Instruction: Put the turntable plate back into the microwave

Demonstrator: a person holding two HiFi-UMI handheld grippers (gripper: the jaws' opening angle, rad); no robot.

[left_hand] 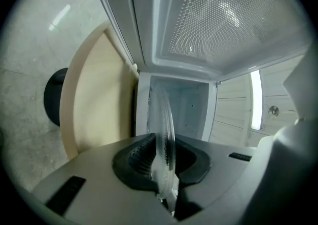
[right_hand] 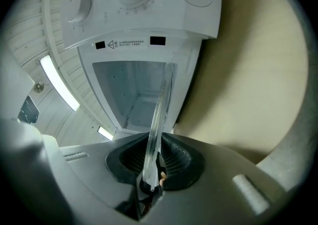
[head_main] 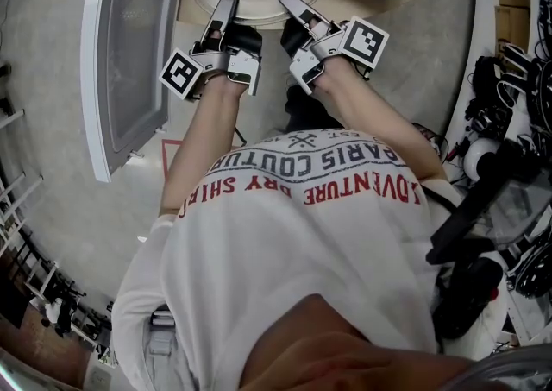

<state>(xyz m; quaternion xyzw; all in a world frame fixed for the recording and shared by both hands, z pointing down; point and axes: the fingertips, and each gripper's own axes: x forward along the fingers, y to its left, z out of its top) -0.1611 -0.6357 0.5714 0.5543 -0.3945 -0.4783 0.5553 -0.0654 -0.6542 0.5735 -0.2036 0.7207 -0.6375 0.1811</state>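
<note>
1. Turntable plate [left_hand: 166, 124], clear glass, is held up in front of the open microwave [right_hand: 144, 0], gripped on its near rim from both sides.
2. The left gripper [head_main: 222, 22] has its jaws closed on the plate's left near edge. In the left gripper view the glass stands edge-on between the ribbed dark pads.
3. The right gripper [head_main: 297, 9] is likewise clamped on the plate's right near edge, with the thin rim pinched between its pads.
4. The plate's far edge lies in line with the mouth of the cavity [right_hand: 134, 90]. Whether it has crossed the threshold cannot be told.
5. The microwave's door [head_main: 129, 53] is swung wide open to the left, its perforated inner window facing the grippers.
6. The microwave sits on a round beige table [right_hand: 248, 70], whose edge shows to the left and right of it.
7. The person's white shirt [head_main: 310, 234] fills the near part of the head view, both forearms reaching far towards the microwave.
</note>
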